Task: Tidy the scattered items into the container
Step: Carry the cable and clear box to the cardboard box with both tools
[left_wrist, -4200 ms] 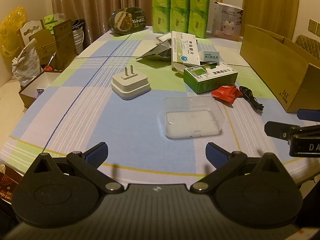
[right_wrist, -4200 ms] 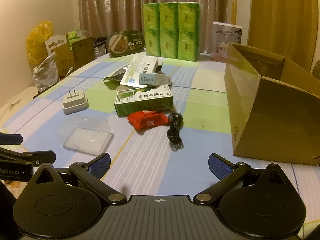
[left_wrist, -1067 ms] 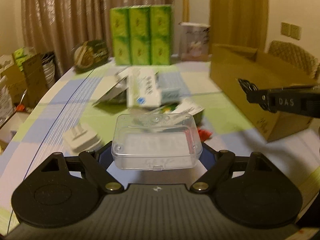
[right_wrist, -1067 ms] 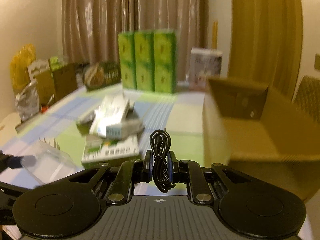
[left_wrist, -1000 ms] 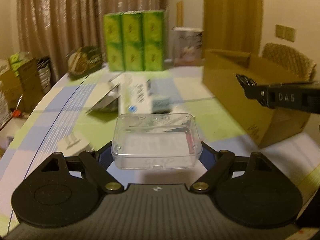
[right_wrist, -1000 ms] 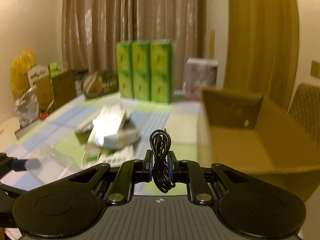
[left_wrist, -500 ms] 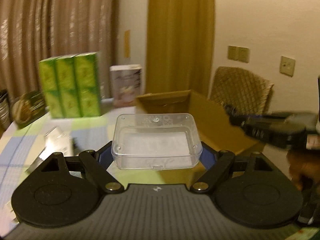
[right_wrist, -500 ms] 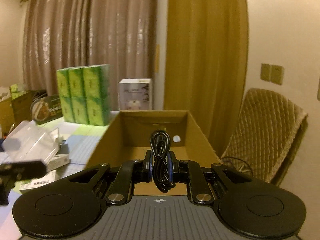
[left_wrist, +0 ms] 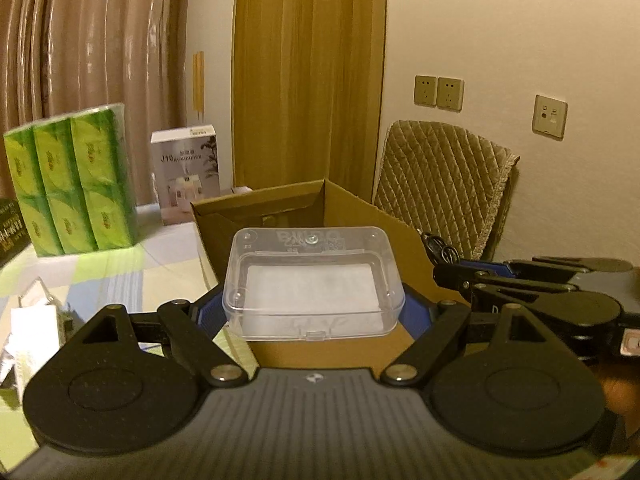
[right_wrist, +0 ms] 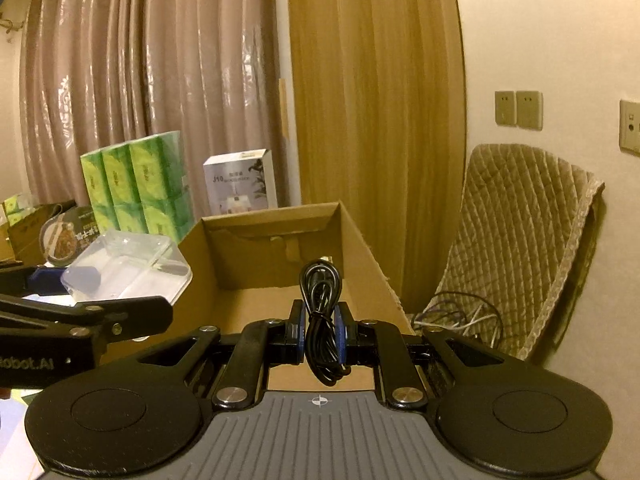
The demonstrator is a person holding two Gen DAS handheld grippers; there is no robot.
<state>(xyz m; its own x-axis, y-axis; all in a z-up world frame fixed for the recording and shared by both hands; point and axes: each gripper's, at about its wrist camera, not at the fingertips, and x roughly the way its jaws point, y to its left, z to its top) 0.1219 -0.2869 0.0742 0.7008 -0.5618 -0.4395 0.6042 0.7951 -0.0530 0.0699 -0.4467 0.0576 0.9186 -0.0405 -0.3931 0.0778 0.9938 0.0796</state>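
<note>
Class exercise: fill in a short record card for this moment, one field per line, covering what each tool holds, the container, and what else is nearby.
Left tool: shut on the clear plastic case
Right tool: shut on the coiled black cable
Container: open cardboard box, directly ahead of both tools
Box contents: floor not fully visible; cannot tell
Behind the box: green tissue packs, white product box
Right of the box: quilted chair

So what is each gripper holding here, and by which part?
The left gripper clamps the clear plastic case by its two short ends. The right gripper pinches the coiled black cable around the middle of the bundle.
</note>
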